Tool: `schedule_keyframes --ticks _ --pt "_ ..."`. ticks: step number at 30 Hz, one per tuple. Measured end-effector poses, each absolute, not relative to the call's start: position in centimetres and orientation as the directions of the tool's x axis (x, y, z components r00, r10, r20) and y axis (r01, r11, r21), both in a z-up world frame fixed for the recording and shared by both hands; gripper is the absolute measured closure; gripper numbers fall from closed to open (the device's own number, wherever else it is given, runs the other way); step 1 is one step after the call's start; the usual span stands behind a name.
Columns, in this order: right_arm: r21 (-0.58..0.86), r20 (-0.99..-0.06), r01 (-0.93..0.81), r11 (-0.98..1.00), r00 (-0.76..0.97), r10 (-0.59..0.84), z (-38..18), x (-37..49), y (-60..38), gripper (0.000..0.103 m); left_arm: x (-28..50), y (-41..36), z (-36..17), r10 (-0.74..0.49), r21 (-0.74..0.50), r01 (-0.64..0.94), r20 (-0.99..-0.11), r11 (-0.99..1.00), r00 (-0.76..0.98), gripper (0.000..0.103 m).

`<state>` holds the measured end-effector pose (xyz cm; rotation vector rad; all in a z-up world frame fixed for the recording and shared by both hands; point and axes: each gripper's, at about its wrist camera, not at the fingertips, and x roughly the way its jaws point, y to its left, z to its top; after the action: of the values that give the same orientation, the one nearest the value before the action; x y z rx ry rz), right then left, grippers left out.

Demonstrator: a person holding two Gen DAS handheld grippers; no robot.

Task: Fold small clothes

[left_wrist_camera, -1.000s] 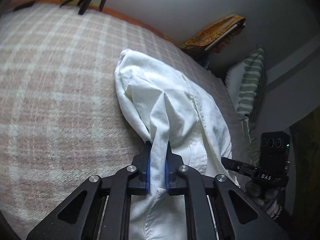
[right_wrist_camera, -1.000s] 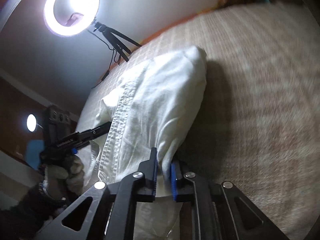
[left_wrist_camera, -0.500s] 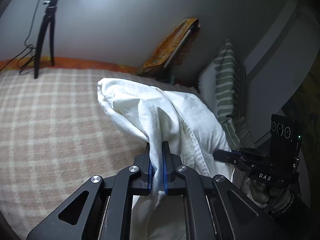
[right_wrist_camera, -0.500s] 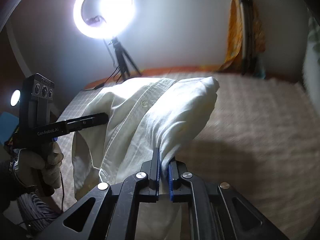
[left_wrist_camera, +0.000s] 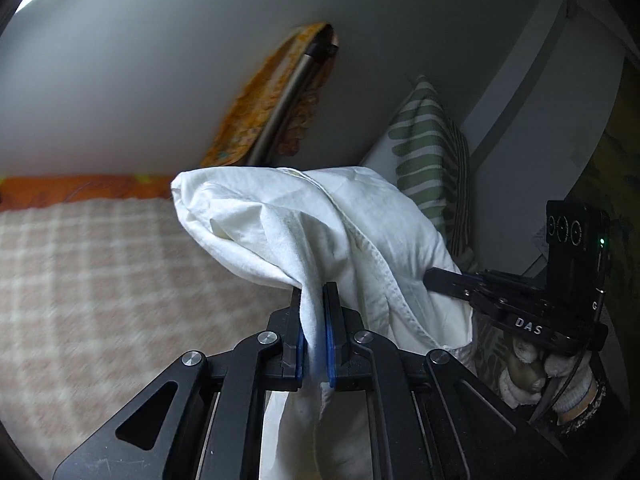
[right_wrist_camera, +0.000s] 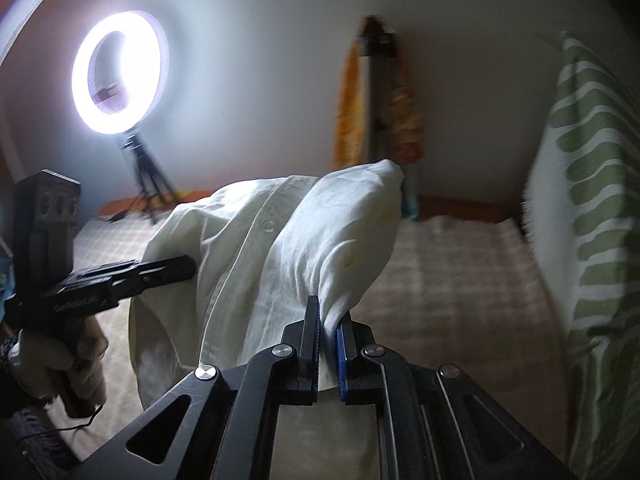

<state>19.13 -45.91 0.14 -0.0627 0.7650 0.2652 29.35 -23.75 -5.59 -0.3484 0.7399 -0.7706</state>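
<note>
I have both the left gripper and right gripper clamped on the white cotton button-up shirt, lifted above the pink checked blanket.

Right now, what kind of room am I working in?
Most likely a bedroom set up for recording: a bed with a plaid blanket, a leaf-print pillow against the wall, and a lit ring light on a tripod. Both tongs hold a white shirt above the bed.
</note>
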Motion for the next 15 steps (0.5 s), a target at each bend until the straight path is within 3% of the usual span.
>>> schedule_keyframes --ticks 8,15 --pt "-0.007 -0.693 -0.154 0.988 0.713 0.106 -1.8 24.4 -52.1 0.099 34.6 -30.7 -8.3 -0.744 -0.553 0.498 -0.493 0.668 0.451 0.097" --pt "0.02 -0.727 -0.064 0.998 0.684 0.059 -6.2 28.0 -55.7 0.099 36.4 -34.0 -12.2 -0.709 -0.539 0.461 -0.566 0.705 0.421 0.097"
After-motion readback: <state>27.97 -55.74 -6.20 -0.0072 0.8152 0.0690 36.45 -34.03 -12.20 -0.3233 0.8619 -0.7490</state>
